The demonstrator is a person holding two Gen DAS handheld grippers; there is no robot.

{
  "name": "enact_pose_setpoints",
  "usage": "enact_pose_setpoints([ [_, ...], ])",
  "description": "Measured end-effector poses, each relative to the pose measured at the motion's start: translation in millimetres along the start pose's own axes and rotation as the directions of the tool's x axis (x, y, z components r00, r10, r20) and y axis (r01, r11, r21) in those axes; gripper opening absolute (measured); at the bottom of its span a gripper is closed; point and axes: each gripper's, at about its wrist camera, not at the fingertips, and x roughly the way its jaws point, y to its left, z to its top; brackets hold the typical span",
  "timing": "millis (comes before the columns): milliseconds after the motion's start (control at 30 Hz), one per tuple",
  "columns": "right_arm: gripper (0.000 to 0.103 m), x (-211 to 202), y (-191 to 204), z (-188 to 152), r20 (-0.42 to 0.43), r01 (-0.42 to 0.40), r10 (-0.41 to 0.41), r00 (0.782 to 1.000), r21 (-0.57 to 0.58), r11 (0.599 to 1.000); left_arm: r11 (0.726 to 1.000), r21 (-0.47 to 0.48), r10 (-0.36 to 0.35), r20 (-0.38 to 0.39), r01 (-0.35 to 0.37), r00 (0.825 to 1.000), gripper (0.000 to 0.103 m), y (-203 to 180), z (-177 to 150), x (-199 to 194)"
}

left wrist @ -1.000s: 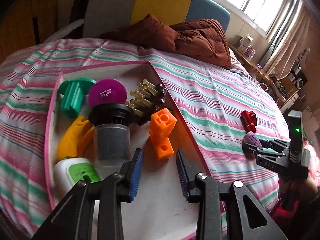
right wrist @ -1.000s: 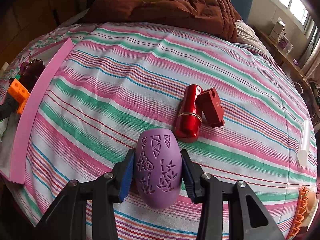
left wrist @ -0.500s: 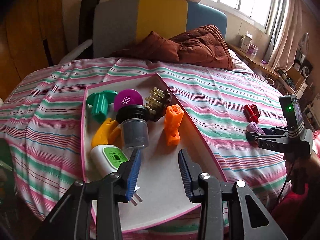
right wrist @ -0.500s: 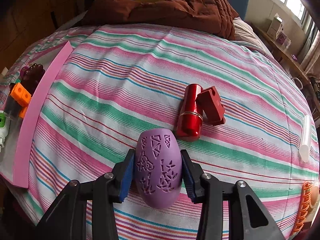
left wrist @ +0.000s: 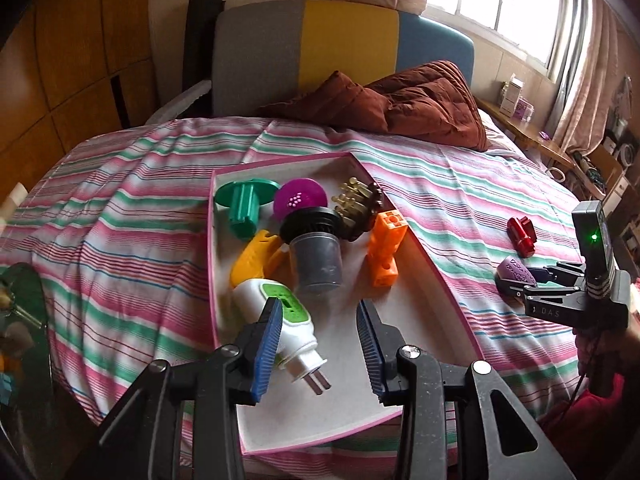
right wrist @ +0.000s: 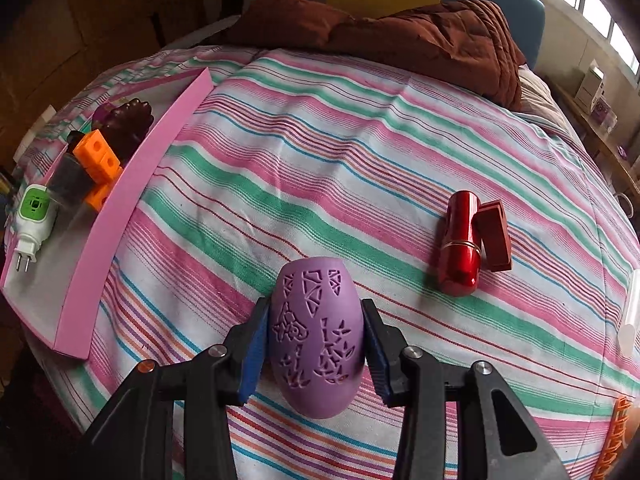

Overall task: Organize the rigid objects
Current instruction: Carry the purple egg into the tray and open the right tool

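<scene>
**user1:** Pulled back a lot, that left gripper (left wrist: 316, 336). A second ago it was right down over the pink tray (left wrist: 424, 258), now it hangs above the tray's near end, jaws spread wide with nothing between them. The white-and-green plug (left wrist: 280, 322) sits just past its left finger.

**user2:** yep, and the right gripper (right wrist: 316, 340) hasn't budged, still pinching the purple egg-shaped shell (right wrist: 316, 340) on both sides, low over the striped bed (right wrist: 320, 140) near its front edge.

**user1:** What's in the tray? I see an orange block (left wrist: 384, 248), a grey cup with a black rim (left wrist: 316, 256), a green spool (left wrist: 244, 208), a magenta dome (left wrist: 300, 200), and a yellow piece (left wrist: 256, 258).

**user2:** same. Red cylinder (right wrist: 458, 242) and dark red block (right wrist: 494, 236) lie touching on the bed, right of the shell, well apart from the tray.
</scene>
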Motion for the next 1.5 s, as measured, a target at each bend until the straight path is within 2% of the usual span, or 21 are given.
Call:
enact_pose_setpoints([
  [367, 0.044, -0.6, 3.0, 1.0, -0.012, 0.017, -0.017, 1.000, 0.002, 1.000, 0.998, -0.046, 0.035, 0.013, -0.035, 0.999, 0.043, 20.9, -5.9, -9.0],
  [567, 0.044, -15.0, 15.7, 1.0, 0.006, -0.028, 0.027, 1.000, 0.016, 0.999, 0.997, -0.069, 0.038, 0.014, -0.037, 0.999, 0.043, 30.9, -10.5, -11.1],
  [700, 0.044, -36.6, 36.3, 8.6, 0.060, -0.082, 0.083, 0.995, -0.013, 0.997, 0.995, -0.095, 0.045, 0.022, -0.043, 0.999, 0.043, 39.5, -12.2, -13.1],
  [900, 0.044, -65.3, 88.2, 25.5, 0.118, -0.162, 0.180, 0.977, -0.148, 0.976, 0.991, -0.123, 0.057, 0.023, -0.054, 0.998, 0.043, 50.1, -14.6, -15.0],
  [1133, 0.044, -63.3, 148.3, 30.2, 0.086, -0.226, 0.256, 0.963, -0.258, 0.939, 0.989, -0.131, 0.070, 0.027, -0.065, 0.997, 0.043, 56.1, -17.7, -18.0],
  [1233, 0.044, -48.9, 167.8, 31.8, 0.044, -0.232, 0.256, 0.966, -0.298, 0.926, 0.989, -0.131, 0.073, 0.030, -0.069, 0.997, 0.043, 56.6, -18.0, -19.4],
  [1367, 0.044, -23.2, 184.0, 34.7, 0.005, -0.174, 0.187, 0.982, -0.331, 0.927, 0.989, -0.129, 0.076, 0.026, -0.072, 0.997, 0.043, 56.7, -18.3, -18.4],
  [1500, 0.044, -2.4, 189.0, 38.8, -0.008, -0.135, 0.141, 0.990, -0.350, 0.927, 0.989, -0.125, 0.076, 0.018, -0.073, 0.997, 0.043, 57.2, -19.0, -16.6],
])
